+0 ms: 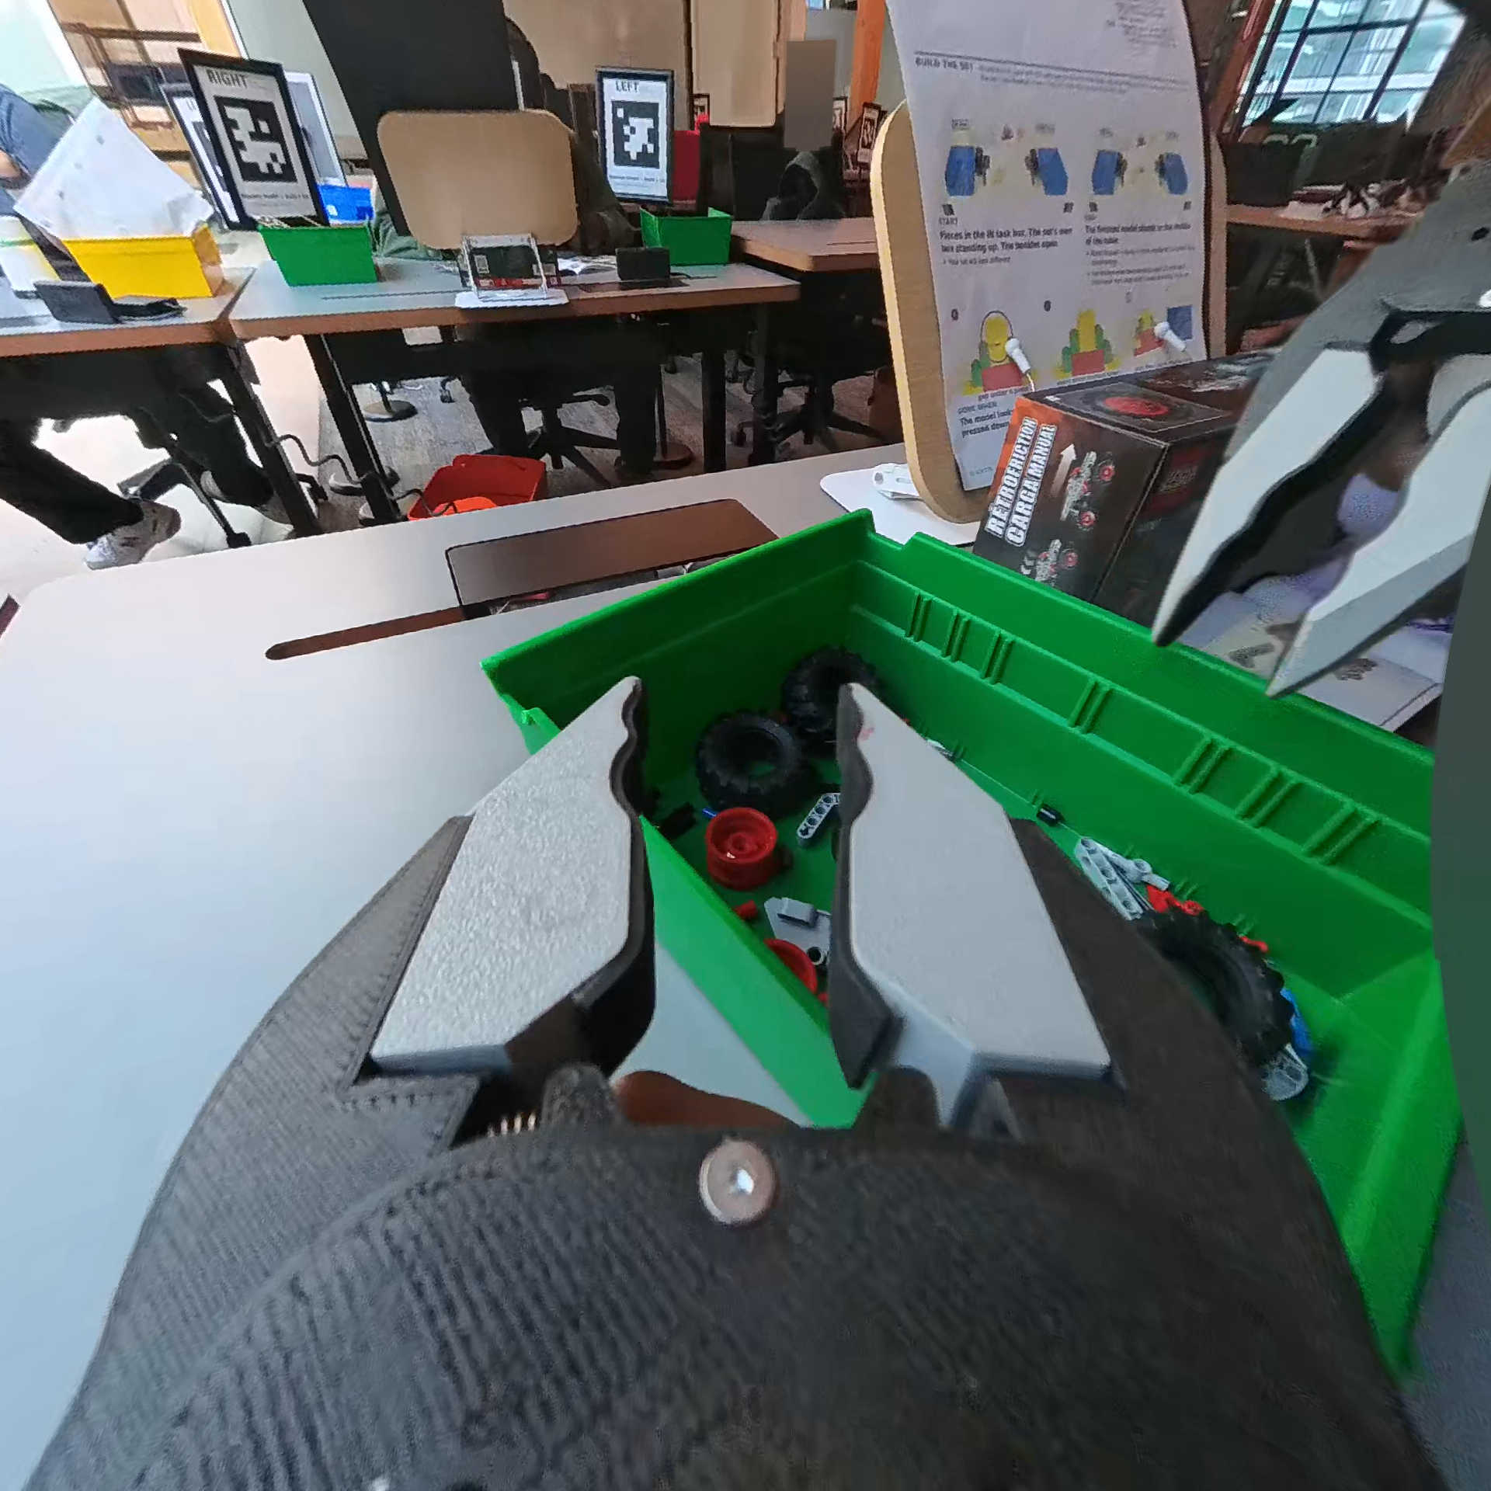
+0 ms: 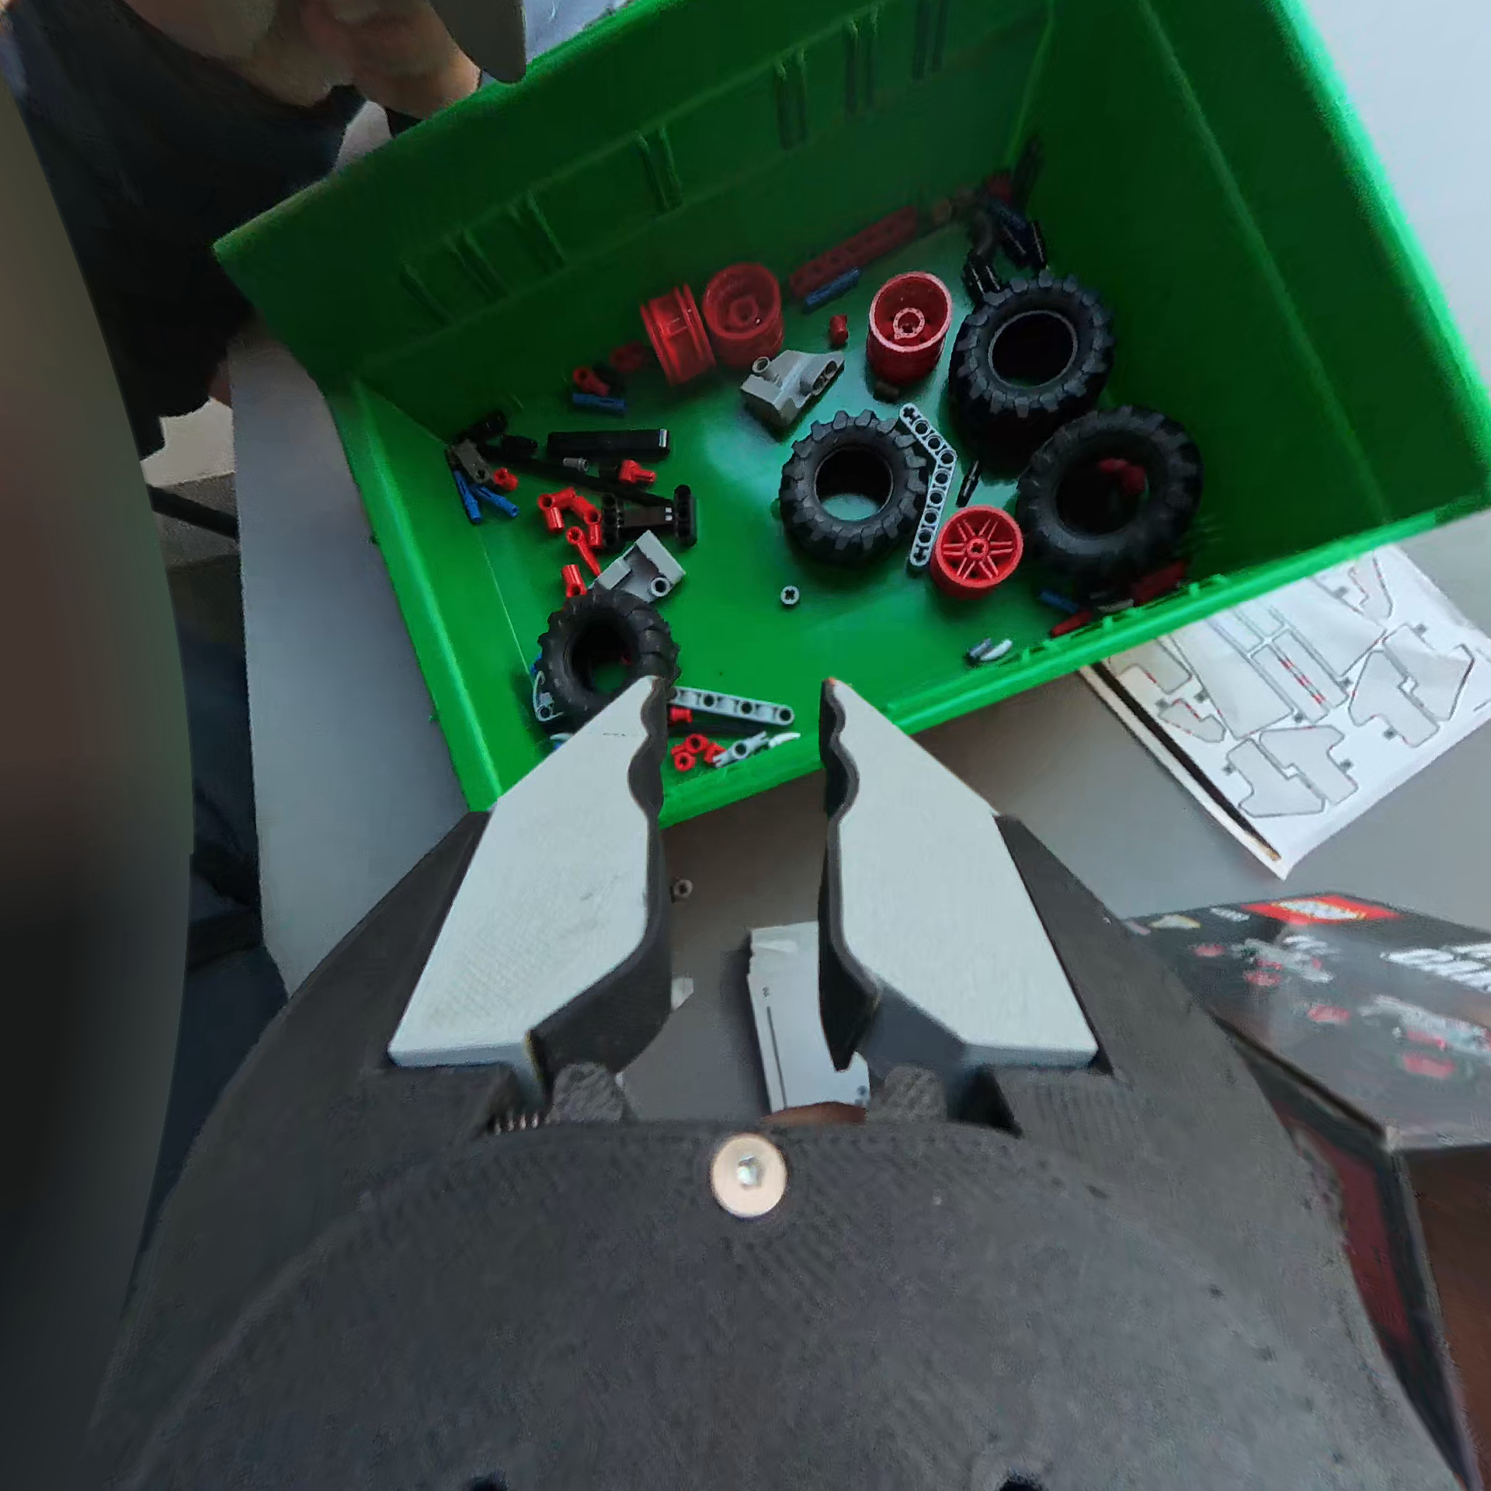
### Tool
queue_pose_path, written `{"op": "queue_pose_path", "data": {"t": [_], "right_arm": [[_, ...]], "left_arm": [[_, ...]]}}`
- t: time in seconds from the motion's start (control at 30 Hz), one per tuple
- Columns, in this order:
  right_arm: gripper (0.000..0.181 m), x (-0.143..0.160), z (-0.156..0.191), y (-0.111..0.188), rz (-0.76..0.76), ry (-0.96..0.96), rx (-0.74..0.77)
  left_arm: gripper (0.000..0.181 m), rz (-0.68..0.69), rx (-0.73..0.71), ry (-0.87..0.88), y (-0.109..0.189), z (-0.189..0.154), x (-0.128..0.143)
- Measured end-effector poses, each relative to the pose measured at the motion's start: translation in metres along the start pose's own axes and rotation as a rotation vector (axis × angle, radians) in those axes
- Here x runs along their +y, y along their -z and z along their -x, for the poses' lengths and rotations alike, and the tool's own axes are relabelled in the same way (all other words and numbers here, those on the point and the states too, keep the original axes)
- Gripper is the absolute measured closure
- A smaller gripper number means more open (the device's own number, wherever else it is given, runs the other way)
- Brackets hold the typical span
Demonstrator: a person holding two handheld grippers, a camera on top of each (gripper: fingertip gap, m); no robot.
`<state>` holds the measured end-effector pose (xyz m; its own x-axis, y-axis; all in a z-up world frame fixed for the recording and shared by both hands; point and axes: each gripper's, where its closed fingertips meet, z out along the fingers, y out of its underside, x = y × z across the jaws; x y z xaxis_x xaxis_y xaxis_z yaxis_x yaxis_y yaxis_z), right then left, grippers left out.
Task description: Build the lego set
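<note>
On the grey desk (image 1: 202, 807) sits a green bin (image 2: 500, 242) holding the loose pieces of the lego set. From the right wrist view, going left to right: a black tyre (image 2: 605, 655) lies in the near left corner, just beside a cluster of small red connectors (image 2: 569, 516) and black beams; two red wheel hubs (image 2: 714, 327) stand side by side near the far wall; a second tyre (image 2: 854, 494) lies mid-floor with a grey perforated beam (image 2: 932, 492) leaning against it; a spoked red hub (image 2: 976, 553) rests near the front wall; two more tyres (image 2: 1109, 488) fill the right side. Beyond the bin's right edge lies a white sheet (image 2: 1323, 694) of outlined shapes, and the dark set box (image 2: 1355, 1025) stands nearer the camera.

The left tongs (image 1: 738, 702) hover over the bin's near left wall, spread apart and empty. The right tongs (image 2: 742, 694) hang above the bin's front rim, likewise parted with nothing between them. Small parts in the far corner are blurred, possibly black pins
</note>
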<state>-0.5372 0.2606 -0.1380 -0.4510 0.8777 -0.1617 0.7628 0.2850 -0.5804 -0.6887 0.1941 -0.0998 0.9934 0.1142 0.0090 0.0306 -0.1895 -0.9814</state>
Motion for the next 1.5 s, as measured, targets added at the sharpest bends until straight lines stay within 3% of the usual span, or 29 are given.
{"op": "queue_pose_path", "data": {"t": [0.2,0.37,0.43,0.63,0.73,0.83,0.93,1.07,1.2,1.33,1.4,1.5], "right_arm": [[0.146,0.019,0.016,0.032,-0.095,-0.032,-0.007],[0.158,0.014,0.027,0.025,-0.078,0.009,-0.080],[0.158,0.007,0.030,0.011,-0.019,0.068,-0.092],[0.169,0.008,0.049,-0.043,0.375,0.219,-0.195],[0.171,0.010,0.049,-0.053,0.443,0.229,-0.202],[0.172,0.012,0.064,-0.041,0.393,0.162,-0.284],[0.169,0.020,0.098,-0.011,0.284,0.167,-0.421],[0.162,0.053,0.148,0.023,0.154,0.255,-0.512],[0.157,0.080,0.174,0.026,0.034,0.275,-0.469],[0.154,0.088,0.188,0.030,-0.094,0.238,-0.507],[0.155,0.087,0.185,0.029,-0.155,0.229,-0.477],[0.155,0.087,0.184,0.030,-0.225,0.212,-0.466]], "left_arm": [[0.137,0.001,0.001,-0.001,-0.001,0.000,0.001],[0.137,0.027,-0.003,-0.021,-0.006,-0.002,0.008],[0.136,0.034,-0.018,-0.035,-0.008,0.000,0.010],[0.135,0.059,-0.005,-0.035,-0.013,-0.002,0.017],[0.135,0.054,0.000,-0.034,-0.012,-0.004,0.016],[0.139,0.016,0.022,-0.038,-0.008,-0.010,0.008],[0.144,-0.003,0.042,-0.066,-0.002,-0.016,0.002],[0.161,-0.020,0.109,-0.112,0.003,-0.029,-0.003],[0.169,0.126,0.231,-0.307,0.009,-0.054,0.003],[0.154,0.409,0.377,-0.615,0.010,-0.089,0.022],[0.149,0.553,0.430,-0.735,-0.003,-0.099,0.032],[0.133,0.724,0.353,-0.866,-0.044,-0.086,0.045]]}}
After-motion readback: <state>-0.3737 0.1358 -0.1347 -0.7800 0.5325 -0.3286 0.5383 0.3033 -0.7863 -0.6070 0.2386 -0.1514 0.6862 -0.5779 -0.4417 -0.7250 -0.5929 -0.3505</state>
